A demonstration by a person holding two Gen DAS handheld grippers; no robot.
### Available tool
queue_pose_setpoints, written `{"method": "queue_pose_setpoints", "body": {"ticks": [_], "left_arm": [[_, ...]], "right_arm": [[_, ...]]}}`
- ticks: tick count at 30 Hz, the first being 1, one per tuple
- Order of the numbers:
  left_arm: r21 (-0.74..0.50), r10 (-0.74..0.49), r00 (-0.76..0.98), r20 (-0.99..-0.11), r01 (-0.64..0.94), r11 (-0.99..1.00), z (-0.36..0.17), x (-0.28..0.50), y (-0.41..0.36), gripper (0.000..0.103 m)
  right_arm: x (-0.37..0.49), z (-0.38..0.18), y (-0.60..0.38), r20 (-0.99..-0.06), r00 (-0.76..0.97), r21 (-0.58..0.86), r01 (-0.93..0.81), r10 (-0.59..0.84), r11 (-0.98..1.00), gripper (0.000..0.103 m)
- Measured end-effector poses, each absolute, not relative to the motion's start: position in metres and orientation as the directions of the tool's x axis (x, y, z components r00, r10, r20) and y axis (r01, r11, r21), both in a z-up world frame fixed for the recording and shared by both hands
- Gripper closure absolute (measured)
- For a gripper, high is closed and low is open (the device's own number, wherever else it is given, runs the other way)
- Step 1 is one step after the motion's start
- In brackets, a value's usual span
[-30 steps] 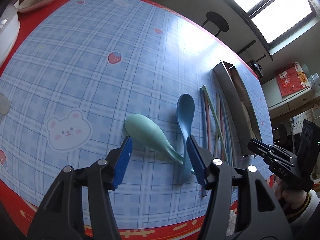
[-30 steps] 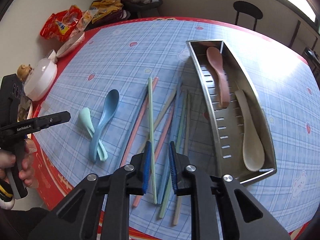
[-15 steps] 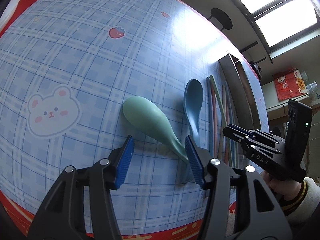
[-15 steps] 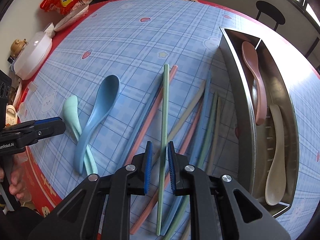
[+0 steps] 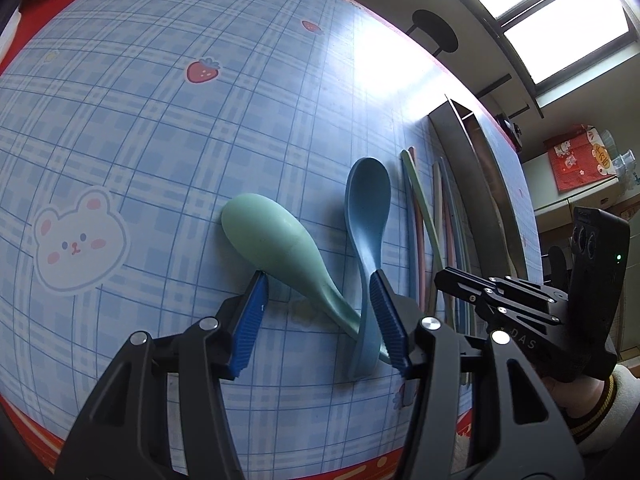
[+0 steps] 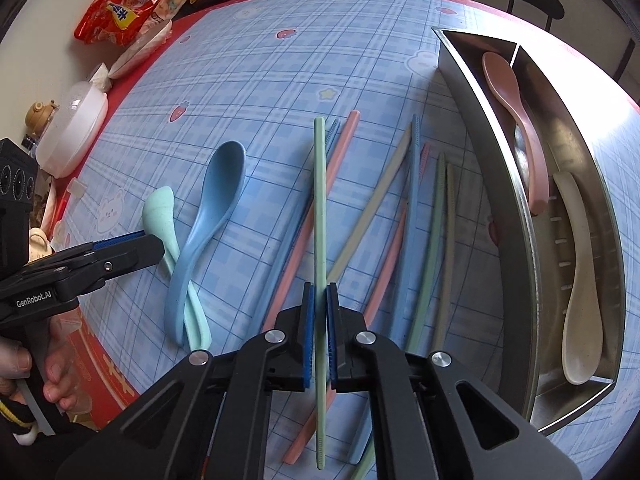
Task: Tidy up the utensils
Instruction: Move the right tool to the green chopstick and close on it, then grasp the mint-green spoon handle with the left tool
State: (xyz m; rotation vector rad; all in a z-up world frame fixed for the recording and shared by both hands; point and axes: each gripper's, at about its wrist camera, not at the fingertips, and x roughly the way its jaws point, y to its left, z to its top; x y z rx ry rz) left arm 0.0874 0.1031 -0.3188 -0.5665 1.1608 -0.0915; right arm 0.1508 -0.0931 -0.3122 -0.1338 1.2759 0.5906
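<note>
The left gripper [image 5: 316,280] hangs wide-jawed over the crossed handles of the mint spoon [image 5: 280,240] and blue spoon [image 5: 366,216] (neither gripped). Further right, the right gripper [image 6: 319,300] pinches a green chopstick [image 6: 319,208] above the scattered chopsticks [image 6: 400,216]; the steel tray [image 6: 520,216] holds two spoons.

My claw pads [image 6: 308,332] are blue. I see a green chopstick [image 6: 319,208], a blue spoon [image 6: 208,220], a pink spoon [image 6: 516,128], and a blue checked tablecloth [image 6: 260,80] with red border.
</note>
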Motion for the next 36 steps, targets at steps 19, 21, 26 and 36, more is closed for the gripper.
{"method": "queue_pose_setpoints", "body": {"ticks": [19, 21, 26, 36], "left_arm": [[-0.47, -0.358, 0.417, -0.836, -0.207, 0.858, -0.324, 0.109, 0.099, 0.075], [-0.461, -0.349, 0.418, -0.839, -0.202, 0.864, -0.324, 0.111, 0.098, 0.075], [-0.402, -0.305, 0.418, -0.856, -0.165, 0.901, -0.321, 0.117, 0.088, 0.073], [-0.374, -0.314, 0.397, -0.862, -0.08, 0.924, -0.317, 0.124, 0.069, 0.093]], "right_arm": [[0.147, -0.315, -0.094, -0.916, 0.148, 0.271, -0.458, 0.373, 0.847, 0.097], [0.147, -0.315, -0.095, -0.915, 0.147, 0.274, -0.457, 0.375, 0.847, 0.097], [0.147, -0.315, -0.095, -0.915, 0.148, 0.275, -0.456, 0.376, 0.847, 0.097], [0.147, -0.314, -0.096, -0.913, 0.143, 0.283, -0.452, 0.383, 0.846, 0.097]]}}
